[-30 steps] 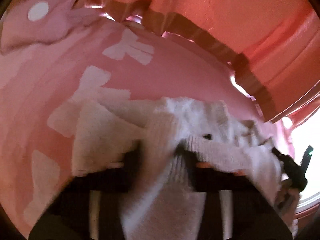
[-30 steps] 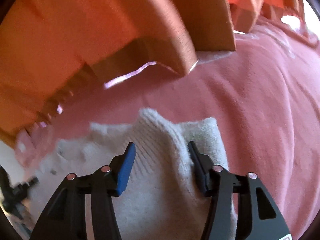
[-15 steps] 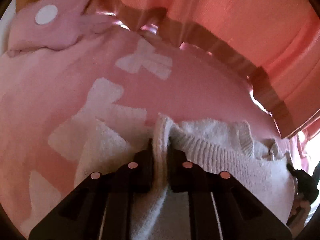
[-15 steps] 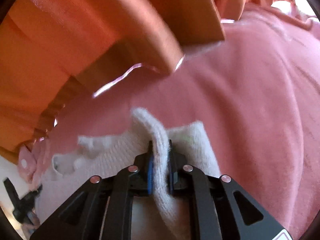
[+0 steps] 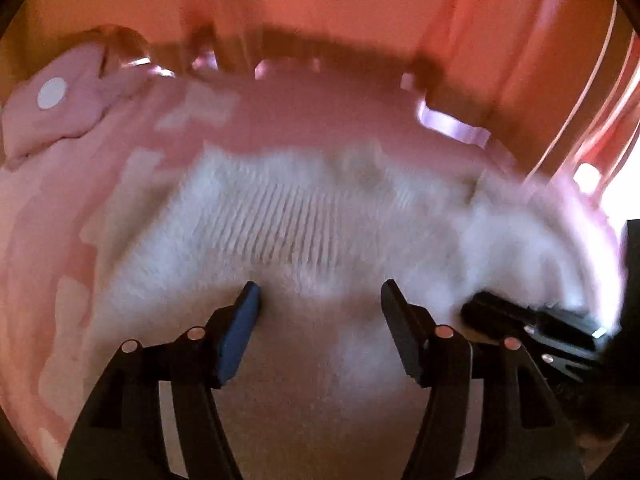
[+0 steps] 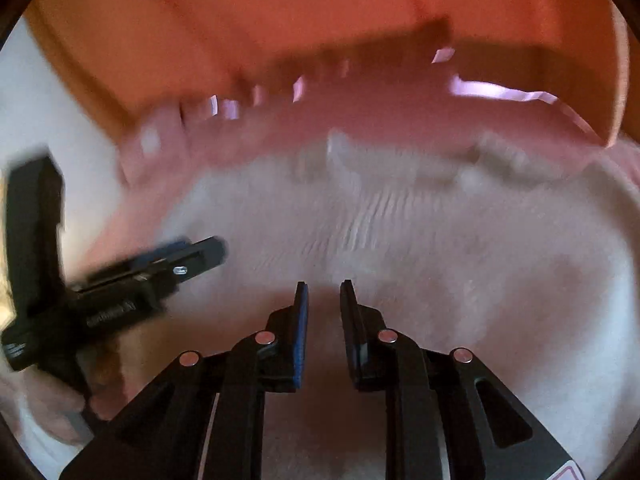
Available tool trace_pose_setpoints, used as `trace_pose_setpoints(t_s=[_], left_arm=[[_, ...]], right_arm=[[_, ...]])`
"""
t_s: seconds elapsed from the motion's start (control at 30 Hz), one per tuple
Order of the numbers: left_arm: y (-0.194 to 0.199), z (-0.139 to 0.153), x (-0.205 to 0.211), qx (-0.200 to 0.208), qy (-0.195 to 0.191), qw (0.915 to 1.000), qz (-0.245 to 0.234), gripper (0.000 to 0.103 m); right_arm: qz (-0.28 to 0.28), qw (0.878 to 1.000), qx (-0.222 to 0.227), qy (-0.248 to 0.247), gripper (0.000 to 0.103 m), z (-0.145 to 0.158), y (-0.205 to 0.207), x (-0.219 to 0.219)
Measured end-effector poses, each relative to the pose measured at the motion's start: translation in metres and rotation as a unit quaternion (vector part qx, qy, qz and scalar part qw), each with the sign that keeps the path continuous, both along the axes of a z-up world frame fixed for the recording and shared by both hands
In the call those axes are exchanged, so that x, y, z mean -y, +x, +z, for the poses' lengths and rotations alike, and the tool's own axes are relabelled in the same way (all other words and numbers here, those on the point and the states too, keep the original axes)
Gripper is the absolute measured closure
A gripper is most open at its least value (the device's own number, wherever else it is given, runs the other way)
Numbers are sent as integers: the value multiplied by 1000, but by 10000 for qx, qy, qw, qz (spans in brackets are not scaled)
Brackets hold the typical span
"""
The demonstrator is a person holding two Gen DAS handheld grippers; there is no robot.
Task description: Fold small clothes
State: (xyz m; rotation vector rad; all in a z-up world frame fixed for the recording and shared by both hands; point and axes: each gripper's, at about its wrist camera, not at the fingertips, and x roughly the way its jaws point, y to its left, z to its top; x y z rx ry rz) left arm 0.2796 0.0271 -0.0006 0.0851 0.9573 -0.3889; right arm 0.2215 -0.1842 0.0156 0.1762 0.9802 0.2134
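A white ribbed knit garment (image 5: 304,232) lies spread on the pink blanket (image 5: 60,208); it also fills the right wrist view (image 6: 440,248). My left gripper (image 5: 320,300) is open and empty just above the garment's near edge. My right gripper (image 6: 324,292) has its jaws a narrow gap apart with nothing between them, over the garment. The right gripper shows at the right in the left wrist view (image 5: 528,320). The left gripper shows at the left in the right wrist view (image 6: 152,264). Both views are blurred by motion.
The pink blanket with white shapes covers the bed. A pink pillow (image 5: 60,100) with a white dot lies at the far left. An orange wooden headboard (image 6: 360,8) rises behind the bed. Bright light comes from the right (image 5: 624,176).
Both grippers have let go of the garment folds they pinched half a second ago. The garment now lies flatter and wider. The left jaws stand wide, the right jaws only slightly apart.
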Motion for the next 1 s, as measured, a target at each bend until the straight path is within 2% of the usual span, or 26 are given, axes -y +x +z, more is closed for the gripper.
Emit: trace_pose_setpoints(t_s=[0.03,0.07,0.1,0.2,0.3,0.33,0.37,0.4,0.43,0.47,0.5,0.53,0.63,0.7,0.77,0.83,0.9,0.97,1.0], left_arm=[[-1,-2,4,188,202,9996,-38,37],[-1,-2,6,340,370,9987,-50,30],[1,-2,6,419,468,9980,-8,27],[11,-3,-6,266,215,9992,227,25],[23,-7,-10,312,227,9988,307,22],[23,-8,-9,338,257,9986,316,20],[25,-9,-6,383,306,9982,342,18],[25,-11,-3,416,362,9978,357,17],[25,-11,-2,435,395,9976,359,16],[25,-12,0,452,428,9974,368,15],[21,-13,-2,462,436,9973,376,15],[20,-14,-2,467,436,9973,376,15],[20,-13,-2,459,441,9973,372,15],[21,-14,-2,449,440,9973,388,15],[22,-15,-1,443,462,9972,387,15],[22,-15,-2,448,475,9971,380,15],[22,-15,-2,455,477,9971,376,15],[22,-15,-3,468,488,9970,370,15],[21,-15,-3,469,491,9970,370,15]], right_arm=[[3,10000,87,6,98,1,4,6],[-202,9997,115,72,100,5,9,18],[-579,9981,163,115,100,9,11,35],[-1601,9867,199,195,98,14,9,90],[-2198,9755,-46,-110,97,1,13,138],[-2245,9744,-69,127,103,-2,13,149],[-2419,9681,-98,643,103,-3,10,164],[-2549,9630,-92,867,103,0,7,170],[-2621,9601,17,972,98,4,3,173],[-2657,9602,121,856,96,6,0,174],[-2710,9617,19,412,96,2,3,174],[-2679,9631,-111,217,103,-4,6,176],[-2759,9610,-46,195,100,7,4,170],[-2567,9655,233,365,88,27,-3,155],[-2208,9740,366,340,88,36,-3,132],[-1694,9854,140,11,88,29,6,102],[-1474,9878,-173,-480,88,9,12,82],[-1406,9855,17,-946,88,13,16,71],[-1396,9858,135,-925,88,20,16,69]])
